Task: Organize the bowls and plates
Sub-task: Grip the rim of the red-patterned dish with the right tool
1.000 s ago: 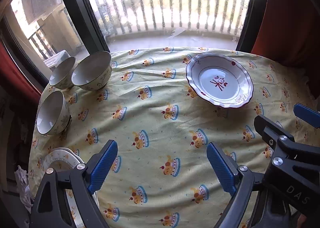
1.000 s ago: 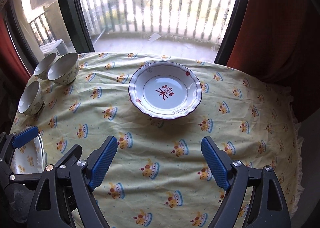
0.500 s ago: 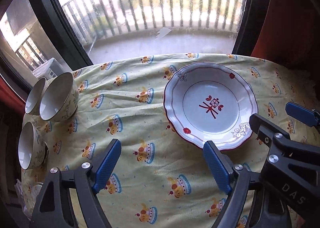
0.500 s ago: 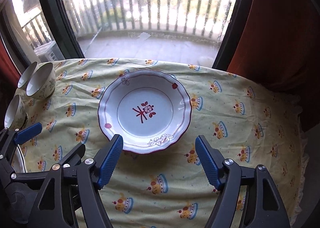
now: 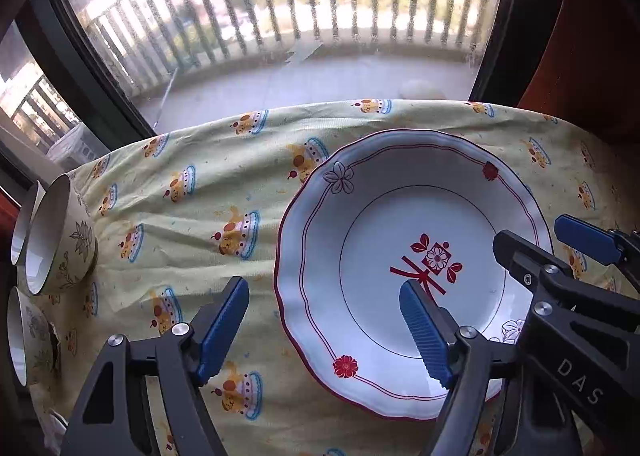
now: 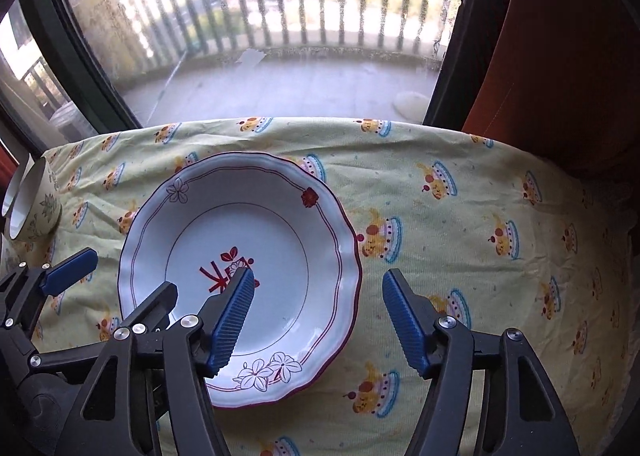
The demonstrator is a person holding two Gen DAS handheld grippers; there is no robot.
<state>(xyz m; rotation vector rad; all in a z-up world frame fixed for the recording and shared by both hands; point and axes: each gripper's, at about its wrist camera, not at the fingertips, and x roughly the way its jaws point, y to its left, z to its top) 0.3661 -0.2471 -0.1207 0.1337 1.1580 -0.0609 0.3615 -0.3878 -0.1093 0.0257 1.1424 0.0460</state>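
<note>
A white scalloped plate [image 5: 360, 240] with a red rim and red flower motif lies on the yellow tablecloth; it also shows in the right wrist view [image 6: 280, 223]. My left gripper [image 5: 324, 328] is open and straddles the plate's left rim, one finger outside, one over the plate. My right gripper [image 6: 316, 324] is open and straddles the plate's right rim. Three floral bowls [image 5: 60, 236] stand at the table's left edge; two of them show in the right wrist view [image 6: 32, 203].
The round table [image 6: 480, 215] with its crown-print cloth stands against a balcony window [image 6: 280, 35]. A red curtain [image 6: 560, 55] hangs at the right. The right gripper's frame [image 5: 568, 296] is close beside the left one.
Both grippers have moved forward and down to the plate, from short of it to either side of it. Both stay open.
</note>
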